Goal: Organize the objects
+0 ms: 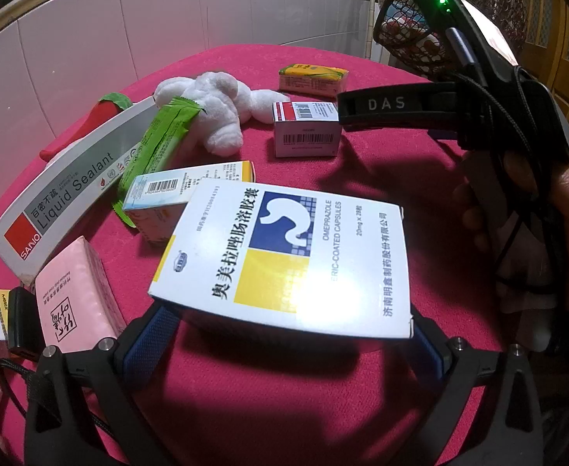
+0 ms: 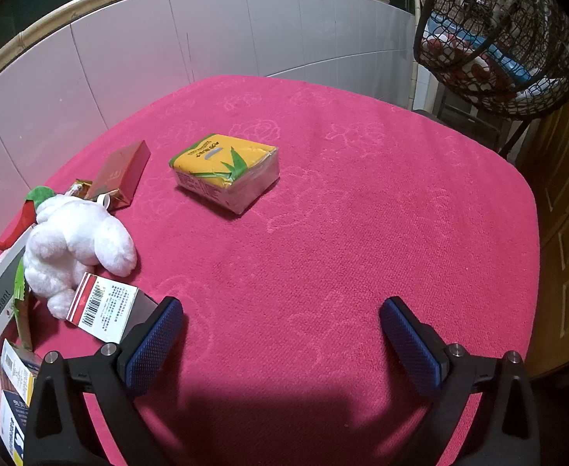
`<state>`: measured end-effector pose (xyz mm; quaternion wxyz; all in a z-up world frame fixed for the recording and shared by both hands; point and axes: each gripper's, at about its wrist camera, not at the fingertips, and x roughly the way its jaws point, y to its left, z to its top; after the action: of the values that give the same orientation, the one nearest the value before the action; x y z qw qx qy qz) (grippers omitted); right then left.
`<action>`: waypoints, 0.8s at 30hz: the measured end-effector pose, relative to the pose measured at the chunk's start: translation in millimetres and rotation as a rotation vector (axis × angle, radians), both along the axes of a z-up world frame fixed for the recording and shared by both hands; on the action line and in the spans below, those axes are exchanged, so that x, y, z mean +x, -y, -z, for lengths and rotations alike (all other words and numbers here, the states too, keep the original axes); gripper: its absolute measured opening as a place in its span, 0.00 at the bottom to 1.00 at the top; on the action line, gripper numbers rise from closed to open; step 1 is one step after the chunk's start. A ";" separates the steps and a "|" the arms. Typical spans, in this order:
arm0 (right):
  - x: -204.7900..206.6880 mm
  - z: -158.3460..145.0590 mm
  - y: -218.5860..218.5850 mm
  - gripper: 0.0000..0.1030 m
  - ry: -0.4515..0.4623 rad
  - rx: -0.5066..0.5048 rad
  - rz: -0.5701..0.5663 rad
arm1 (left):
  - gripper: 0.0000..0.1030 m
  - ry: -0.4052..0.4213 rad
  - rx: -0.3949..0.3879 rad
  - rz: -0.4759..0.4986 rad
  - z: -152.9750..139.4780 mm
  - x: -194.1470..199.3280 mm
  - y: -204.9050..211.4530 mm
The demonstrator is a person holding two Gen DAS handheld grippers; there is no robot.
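My left gripper (image 1: 284, 330) is shut on a white omeprazole box (image 1: 284, 256) with blue and yellow squares and holds it above the pink tablecloth (image 1: 381, 178). My right gripper (image 2: 280, 334) is open and empty over bare cloth; its body also shows in the left wrist view (image 1: 440, 108). A small red-striped white box (image 2: 103, 310) lies just left of its left finger (image 2: 156, 341), touching or nearly so. A yellow tissue pack (image 2: 226, 173) lies farther ahead. A white plush toy (image 2: 74, 244) sits at the left.
A grey Liquid Sealant box (image 1: 59, 202), green wrapper (image 1: 160, 143), pale blue-yellow box (image 1: 183, 194), pink tissue pack (image 1: 74, 295) and red chilli toy (image 1: 90, 124) crowd the left. A red box (image 2: 121, 178) lies behind the plush. A wire basket (image 2: 498, 39) hangs at the right.
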<state>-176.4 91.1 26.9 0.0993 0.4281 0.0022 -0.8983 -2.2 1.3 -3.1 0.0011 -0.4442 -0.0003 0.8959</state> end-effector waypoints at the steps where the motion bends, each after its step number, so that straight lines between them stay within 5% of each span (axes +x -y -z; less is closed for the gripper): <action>1: 0.8 -0.5 -0.1 1.00 -0.001 -0.002 0.000 | 1.00 0.000 0.000 0.000 1.2 2.3 -2.8; 24: 0.7 -2.1 -1.1 1.00 0.000 -0.003 0.000 | 1.00 0.000 0.000 0.001 0.0 1.5 -2.2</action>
<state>-175.7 92.2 29.1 0.1000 0.4278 0.0010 -0.8983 -0.7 3.5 -3.1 0.0016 -0.4441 -0.0004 0.8960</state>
